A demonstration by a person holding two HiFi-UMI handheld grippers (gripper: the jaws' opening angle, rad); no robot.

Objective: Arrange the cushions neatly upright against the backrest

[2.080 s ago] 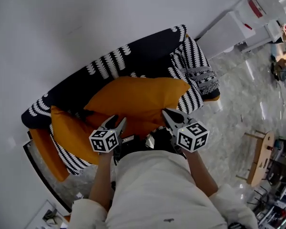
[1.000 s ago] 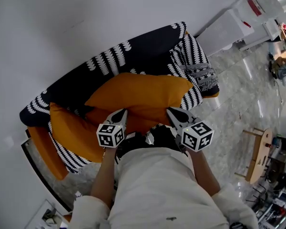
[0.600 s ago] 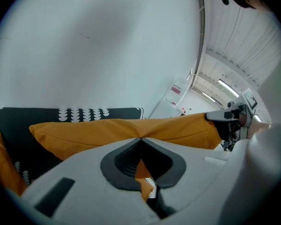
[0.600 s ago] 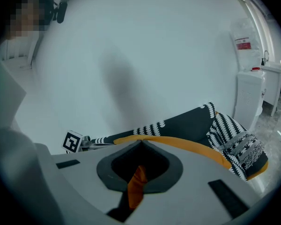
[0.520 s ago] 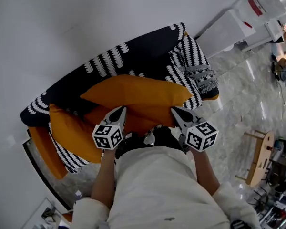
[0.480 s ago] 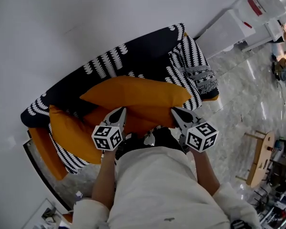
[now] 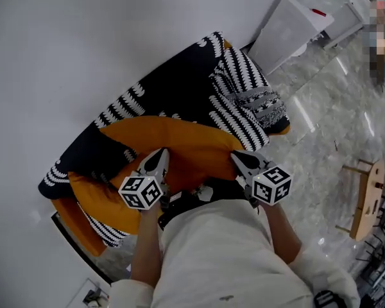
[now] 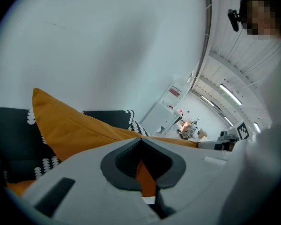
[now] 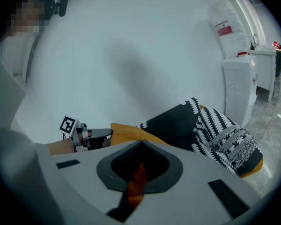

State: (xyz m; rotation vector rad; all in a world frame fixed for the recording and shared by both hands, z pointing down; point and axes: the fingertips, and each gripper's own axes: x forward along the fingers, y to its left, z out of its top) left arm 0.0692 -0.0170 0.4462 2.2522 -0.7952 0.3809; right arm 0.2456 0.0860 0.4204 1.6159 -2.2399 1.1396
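pushed back, cushion (image 7: 179,143) lies along backrest (image 7: 173,88); left gripper (image 7: 160,154), right gripper (image 7: 236,156) fingers (image 9: 165,167) pinch it

Stretches the left forearm (image 7: 146,246) and right forearm (image 7: 283,233) forward from the torso, roughly parallel. Carries the left gripper (image 7: 160,154) and right gripper (image 7: 237,157) side by side, well apart, marker cubes uppermost, tips angled downward and away. Clamps each pair of jaws tight on a pinch of the orange cushion (image 7: 179,140).
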